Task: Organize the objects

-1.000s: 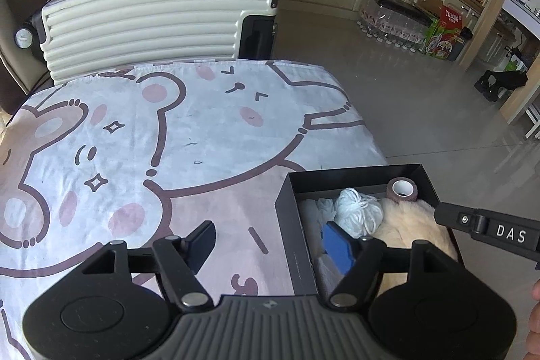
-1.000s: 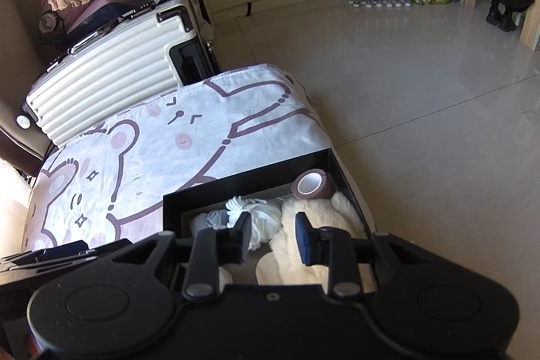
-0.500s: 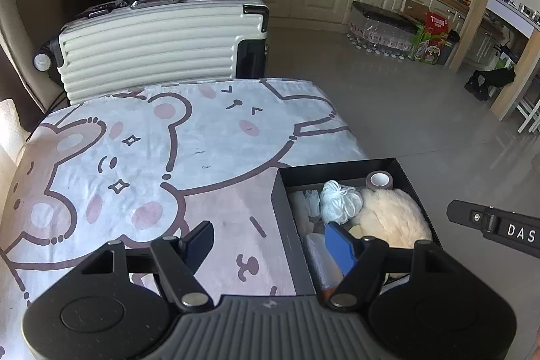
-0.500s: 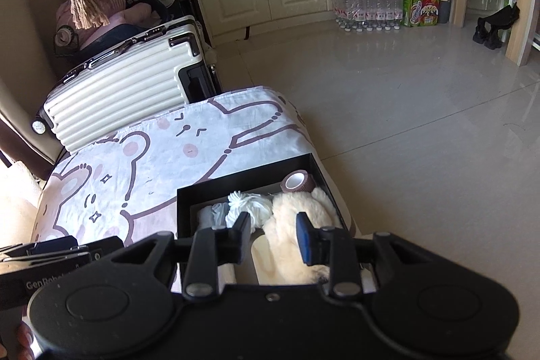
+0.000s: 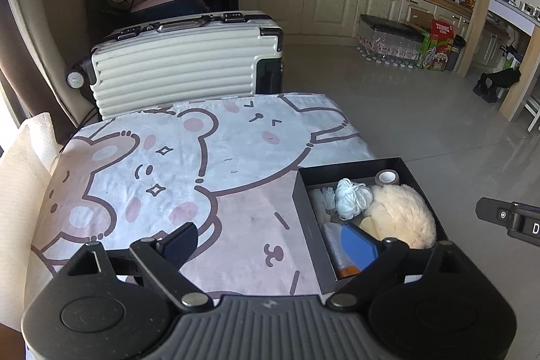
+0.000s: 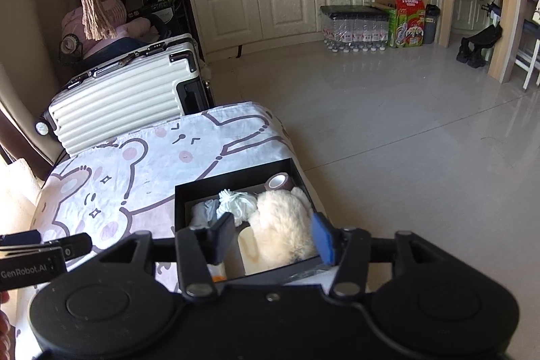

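A black open box (image 5: 300,191) (image 6: 180,201) sits at the near right corner of a table covered by a bear-print cloth (image 5: 202,157) (image 6: 141,164). In it lie a cream plush toy (image 5: 398,215) (image 6: 280,225), a white yarn ball (image 5: 351,198) (image 6: 236,203), a brown tape roll (image 5: 387,177) (image 6: 278,182) and a clear wrapped item (image 5: 332,235). My left gripper (image 5: 270,242) is open and empty above the cloth, its right finger over the box. My right gripper (image 6: 273,235) is open and empty above the box's near part.
A white ribbed suitcase (image 5: 182,63) (image 6: 121,97) stands behind the table. Kitchen cabinets (image 6: 287,5), a pack of bottles (image 6: 354,29) and a drinks carton (image 6: 408,19) line the far wall across the tiled floor. A white towel (image 5: 20,177) lies at the table's left edge.
Both grippers have risen and pulled back from the box, so more of the room shows. The right gripper's jaws have opened from nearly closed to wide. The box contents have not moved.
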{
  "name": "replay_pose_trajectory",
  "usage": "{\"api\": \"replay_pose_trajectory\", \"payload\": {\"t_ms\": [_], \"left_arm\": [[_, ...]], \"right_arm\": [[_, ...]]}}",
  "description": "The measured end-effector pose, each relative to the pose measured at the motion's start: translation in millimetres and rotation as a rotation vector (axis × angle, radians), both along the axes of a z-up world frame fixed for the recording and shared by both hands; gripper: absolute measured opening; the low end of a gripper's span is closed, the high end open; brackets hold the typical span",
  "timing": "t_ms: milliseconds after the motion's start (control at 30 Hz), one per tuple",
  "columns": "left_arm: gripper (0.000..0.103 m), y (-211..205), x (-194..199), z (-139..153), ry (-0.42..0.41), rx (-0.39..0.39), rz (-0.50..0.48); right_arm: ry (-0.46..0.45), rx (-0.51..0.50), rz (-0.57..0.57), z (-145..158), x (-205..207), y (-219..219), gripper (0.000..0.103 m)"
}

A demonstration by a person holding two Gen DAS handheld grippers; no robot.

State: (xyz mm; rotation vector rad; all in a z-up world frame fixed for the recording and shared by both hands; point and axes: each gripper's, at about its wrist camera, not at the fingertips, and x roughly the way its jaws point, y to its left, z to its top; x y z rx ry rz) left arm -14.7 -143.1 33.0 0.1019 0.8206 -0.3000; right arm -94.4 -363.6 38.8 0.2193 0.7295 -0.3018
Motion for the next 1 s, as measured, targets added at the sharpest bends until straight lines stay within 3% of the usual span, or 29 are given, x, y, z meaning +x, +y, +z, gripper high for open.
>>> {"api": "replay_pose_trajectory", "payload": {"t_ms": [100,467,1000], "left_arm": [[0.098,1.6,-5.7,-0.7,-0.001,0.004,-0.006],[0.103,6.1,-12.6,-6.9,0.024,0.028,0.003],[0.103,-7.2,-15.3,-7.7,0.021,0.059,-0.036]], "right_arm": [[-0.011,-0.028,-0.011,4.9,-8.4,3.6,0.077],[0.049,-0.101,-0.016,-1.5,-21.3,9.3,0.103],[0.091,-0.092,-0.019,-10.2,-25.9,-1.7,0.103]]}}
